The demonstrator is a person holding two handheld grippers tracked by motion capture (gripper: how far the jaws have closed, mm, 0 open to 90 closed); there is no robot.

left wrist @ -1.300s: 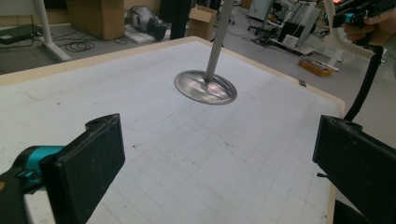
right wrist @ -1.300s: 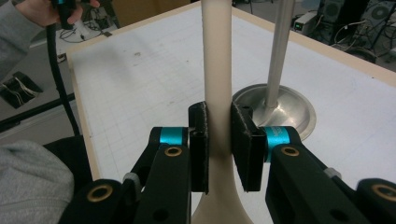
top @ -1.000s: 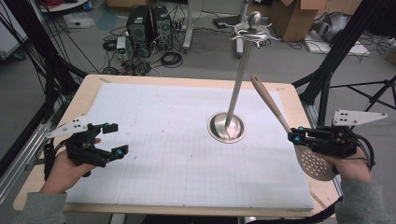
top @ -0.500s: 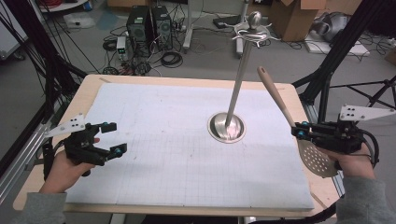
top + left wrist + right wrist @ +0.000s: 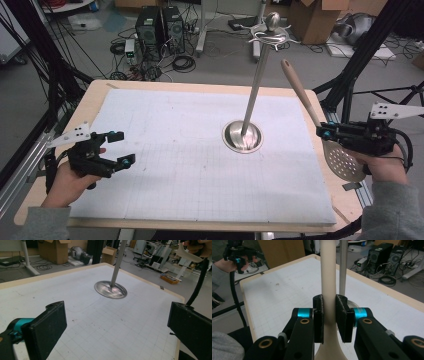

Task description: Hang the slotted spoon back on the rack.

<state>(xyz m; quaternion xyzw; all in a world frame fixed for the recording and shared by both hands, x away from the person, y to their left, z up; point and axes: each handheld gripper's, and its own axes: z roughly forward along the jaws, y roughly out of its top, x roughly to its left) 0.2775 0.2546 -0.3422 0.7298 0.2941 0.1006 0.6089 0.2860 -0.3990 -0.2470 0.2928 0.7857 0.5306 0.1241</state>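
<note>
While nothing is held at the left, the left tongs (image 5: pixel 116 149) hover spread above the desk (image 5: pixel 190 90). Centre: steel stand (image 5: pixel 243 136), upright on the mat. Right: right tongs (image 5: pixel 324 133) pinch the slotted spoon (image 5: pixel 320 122) at its handle, off the desk edge, bowl hanging low. Risk: the slanted handle may strike the stand's pole.

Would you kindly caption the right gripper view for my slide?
Right hand-held gripper clamps a slotted spoon's wooden handle before the metal stand.
</note>
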